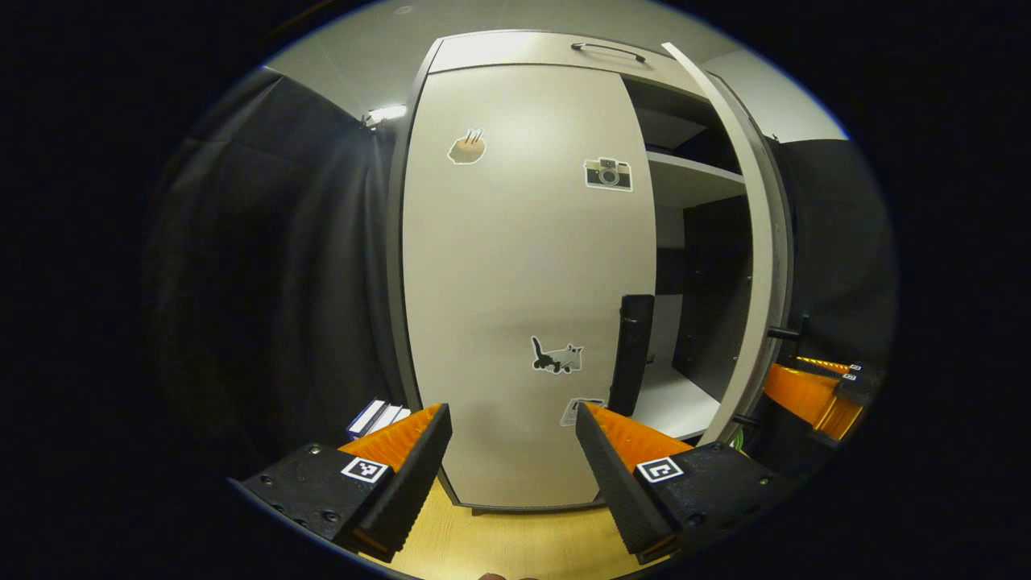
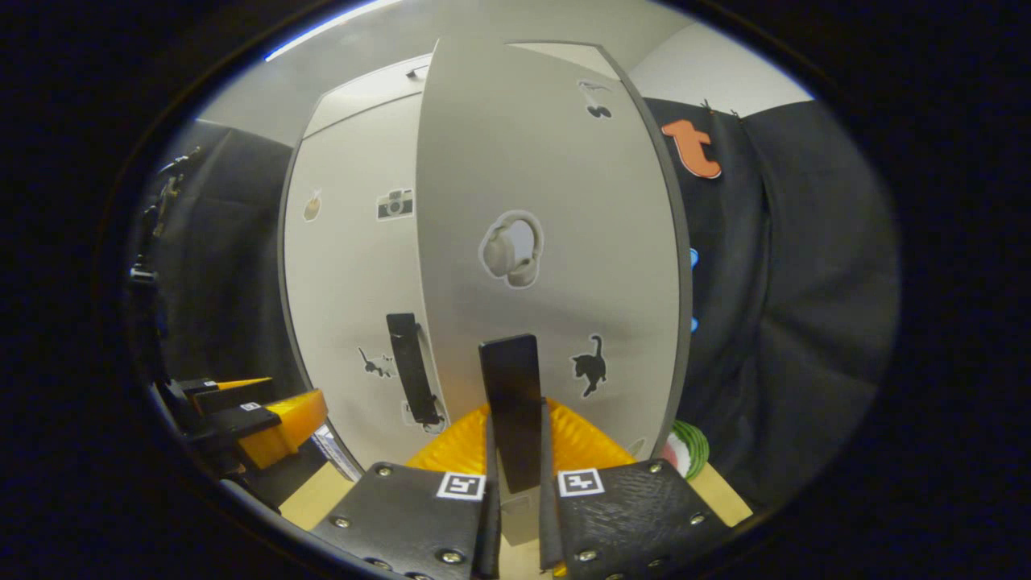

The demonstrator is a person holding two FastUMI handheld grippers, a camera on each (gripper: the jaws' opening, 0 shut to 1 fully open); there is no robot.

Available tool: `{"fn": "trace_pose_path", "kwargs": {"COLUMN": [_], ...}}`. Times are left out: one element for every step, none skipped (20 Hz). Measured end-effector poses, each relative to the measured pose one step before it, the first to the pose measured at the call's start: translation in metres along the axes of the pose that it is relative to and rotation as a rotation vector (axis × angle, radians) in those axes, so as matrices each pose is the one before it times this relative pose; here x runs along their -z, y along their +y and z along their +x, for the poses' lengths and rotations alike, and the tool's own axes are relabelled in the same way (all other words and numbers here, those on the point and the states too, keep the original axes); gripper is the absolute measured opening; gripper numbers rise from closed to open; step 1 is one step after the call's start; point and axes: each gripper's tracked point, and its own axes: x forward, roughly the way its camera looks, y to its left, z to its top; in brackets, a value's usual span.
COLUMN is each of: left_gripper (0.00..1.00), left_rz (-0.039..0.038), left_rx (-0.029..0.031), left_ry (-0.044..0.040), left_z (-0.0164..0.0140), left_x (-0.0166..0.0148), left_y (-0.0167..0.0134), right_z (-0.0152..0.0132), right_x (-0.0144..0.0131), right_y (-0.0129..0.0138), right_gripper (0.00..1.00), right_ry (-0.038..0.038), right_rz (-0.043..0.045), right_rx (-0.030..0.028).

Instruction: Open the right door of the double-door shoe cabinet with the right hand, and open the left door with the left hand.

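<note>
Half done: right door (image 2: 548,242) swung out, right gripper (image 2: 515,451) clamping its handle (image 2: 511,403); left door (image 1: 523,266) closed, left gripper (image 1: 511,451) spread wide.

The left gripper (image 1: 512,419) points forward, jaws spread wide with nothing between them. The right gripper (image 2: 515,419), at its three o'clock, has jaws clamped on a black handle (image 2: 511,407).

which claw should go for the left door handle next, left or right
Left. The left claw is open and faces the closed left door, with the door's black handle just ahead by its right finger. The right claw is shut on the right door's handle.
</note>
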Motion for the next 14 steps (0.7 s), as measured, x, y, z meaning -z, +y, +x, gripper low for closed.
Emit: {"fn": "trace_pose_path", "kwargs": {"left_gripper": [0.96,0.96,0.96,0.96,0.96,0.96,0.96,0.96,0.96,0.96,0.96,0.96,0.96,0.96], "left_rz": [-0.00307,-0.00348,-0.00393,-0.00248,-0.00105,-0.00132,-0.00164,-0.00028,-0.00072,-0.0006,-0.00058,-0.00209,-0.00262,-0.00344], "left_rx": [0.00355,0.00512,0.00633,0.00747,0.00765,0.00835,0.00844,0.00989,0.00989,0.00971,0.00937,0.00834,0.00914,0.00952], "left_ry": [-0.00194,-0.00079,-0.00008,0.00057,0.00067,-0.00102,0.00076,0.00436,0.00196,-0.00072,0.00043,0.0005,0.00002,0.00258], "left_z": [0.00103,0.00047,0.00096,0.00071,0.00055,0.00054,0.00048,0.00097,-0.00004,0.00017,0.00045,0.00074,0.00083,0.00093], "left_x": [-0.00054,-0.00067,-0.00003,0.00018,0.00037,0.00051,0.00058,0.00166,0.00078,0.00076,0.00067,0.0015,0.00067,0.00172], "left_y": [-0.00086,-0.00149,-0.00197,-0.00214,-0.00209,-0.00332,-0.00293,-0.0037,-0.00375,-0.00374,-0.00403,-0.00386,-0.00445,-0.0052], "right_z": [-0.00363,-0.00342,-0.00359,-0.0038,-0.0076,-0.00001,-0.00393,-0.00481,-0.00516,-0.00565,-0.00583,-0.00446,-0.00433,-0.0022], "right_x": [-0.00008,0.00029,-0.0004,0.0001,-0.00316,0.00256,0.00092,0.00044,-0.00007,-0.00019,-0.00058,-0.00087,-0.00057,0.00167], "right_y": [-0.00313,-0.00318,-0.00368,-0.00367,-0.00516,-0.00492,-0.00498,-0.00429,-0.00658,-0.00747,-0.01005,-0.00985,-0.00996,-0.00709], "right_gripper": [0.19,0.18,0.18,0.18,0.18,0.1,0.1,0.1,0.09,0.09,0.08,0.08,0.08,0.08], "right_ry": [-0.00051,-0.00228,-0.00108,-0.0015,0.00651,-0.00672,0.01558,0.00343,-0.00156,-0.00347,-0.00472,0.00008,0.00126,0.00275], "right_rz": [-0.00081,0.00027,-0.00382,-0.00759,-0.00724,0.01901,0.00978,0.00342,-0.00856,-0.01281,-0.01506,-0.00486,0.00666,0.0074], "right_rx": [0.00762,0.00779,0.00678,0.00456,0.00407,0.0042,0.00748,0.01318,0.02019,0.02538,0.0258,0.02324,0.01888,0.00746]}}
